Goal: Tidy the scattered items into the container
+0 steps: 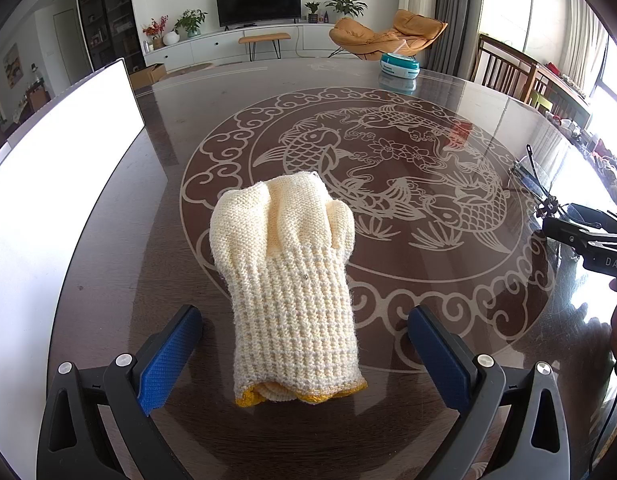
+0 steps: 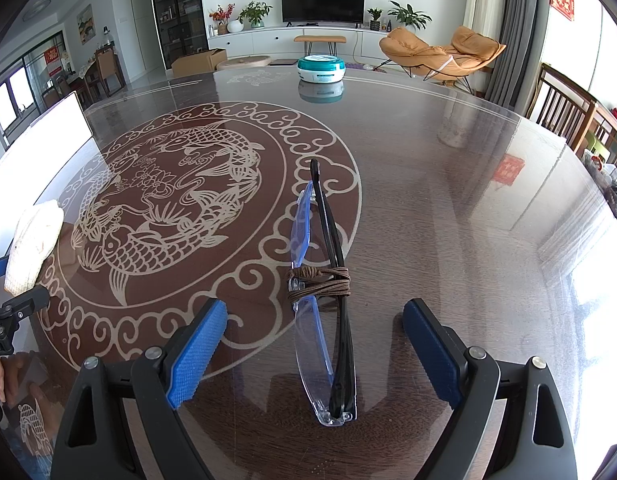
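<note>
A rolled cream knitted glove (image 1: 286, 276) with a yellow cuff lies on the dark glass-topped table (image 1: 428, 92), between the blue pads of my open left gripper (image 1: 304, 318), not touched by either pad. Folded glasses (image 2: 328, 312) with clear lenses, black arms and a brown cord wound round them lie between the pads of my open right gripper (image 2: 314, 314), also untouched. The glasses show at the right edge of the left wrist view (image 1: 528, 178). The glove shows at the left edge of the right wrist view (image 2: 34, 246). A white container (image 1: 48, 200) stands at the table's left.
A teal and white round tub (image 2: 321, 68) stands at the table's far edge. Wooden chairs (image 2: 568, 116) line the right side. The table bears a fish pattern (image 2: 168, 208). Behind are a TV, plants and an orange lounge chair (image 2: 440, 50).
</note>
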Demonstrator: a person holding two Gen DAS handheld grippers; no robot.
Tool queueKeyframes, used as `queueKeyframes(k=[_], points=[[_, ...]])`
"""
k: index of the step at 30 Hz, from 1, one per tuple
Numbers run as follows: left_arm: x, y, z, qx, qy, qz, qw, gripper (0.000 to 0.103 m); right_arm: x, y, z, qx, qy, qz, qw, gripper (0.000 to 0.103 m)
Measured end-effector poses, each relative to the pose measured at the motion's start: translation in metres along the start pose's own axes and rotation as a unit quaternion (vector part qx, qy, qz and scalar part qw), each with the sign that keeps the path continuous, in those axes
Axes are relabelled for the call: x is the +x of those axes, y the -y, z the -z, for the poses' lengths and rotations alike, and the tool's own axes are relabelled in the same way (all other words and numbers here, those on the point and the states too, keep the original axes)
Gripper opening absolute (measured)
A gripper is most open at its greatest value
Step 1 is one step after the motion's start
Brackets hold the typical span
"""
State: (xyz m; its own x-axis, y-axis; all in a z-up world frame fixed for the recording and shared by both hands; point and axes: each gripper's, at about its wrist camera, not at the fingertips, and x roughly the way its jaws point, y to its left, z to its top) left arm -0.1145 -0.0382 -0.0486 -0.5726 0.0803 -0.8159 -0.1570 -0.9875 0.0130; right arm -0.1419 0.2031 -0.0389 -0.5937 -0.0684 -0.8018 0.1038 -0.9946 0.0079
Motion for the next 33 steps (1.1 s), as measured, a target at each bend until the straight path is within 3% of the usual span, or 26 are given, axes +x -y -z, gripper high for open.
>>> queueKeyframes(k=[7,11,18,20,22,24,25,26,33], points=[[0.000,0.000,0.000,0.000,0.000,0.000,1.0000,0.103,0.000,0.000,0.000,0.001,-0.001,0.002,1.000,0.092],[0.000,0.000,0.000,0.000,0.000,0.000,1.0000,0.103,0.003,0.002,0.000,0.005,-0.008,0.005,1.000,0.100],[0.000,0.001,0.001,0.000,0.000,0.000,1.0000,0.103,0.002,0.001,0.000,0.001,-0.004,0.005,1.000,0.098],[0.000,0.001,0.001,0.000,0.000,0.000,1.0000,0.103,-0.002,0.000,0.001,-0.002,0.005,0.000,1.000,0.080],[0.000,0.001,0.001,0.000,0.000,0.000,1.0000,0.103,-0.006,-0.003,0.003,0.007,0.011,0.003,1.000,0.069],[0.000,0.001,0.001,0.000,0.000,0.000,1.0000,0.103,-0.012,-0.011,0.008,0.008,0.017,0.000,1.000,0.051],[0.000,0.001,0.001,0.000,0.000,0.000,1.0000,0.103,-0.015,-0.018,0.011,0.008,0.020,-0.007,1.000,0.035],[0.000,0.001,0.001,0.000,0.000,0.000,1.0000,0.103,-0.019,-0.025,0.015,0.007,0.020,-0.021,1.000,0.029],[-0.003,0.002,0.003,-0.003,0.001,-0.002,1.0000,0.103,-0.044,-0.073,0.052,-0.036,0.021,-0.070,0.997,0.027]])
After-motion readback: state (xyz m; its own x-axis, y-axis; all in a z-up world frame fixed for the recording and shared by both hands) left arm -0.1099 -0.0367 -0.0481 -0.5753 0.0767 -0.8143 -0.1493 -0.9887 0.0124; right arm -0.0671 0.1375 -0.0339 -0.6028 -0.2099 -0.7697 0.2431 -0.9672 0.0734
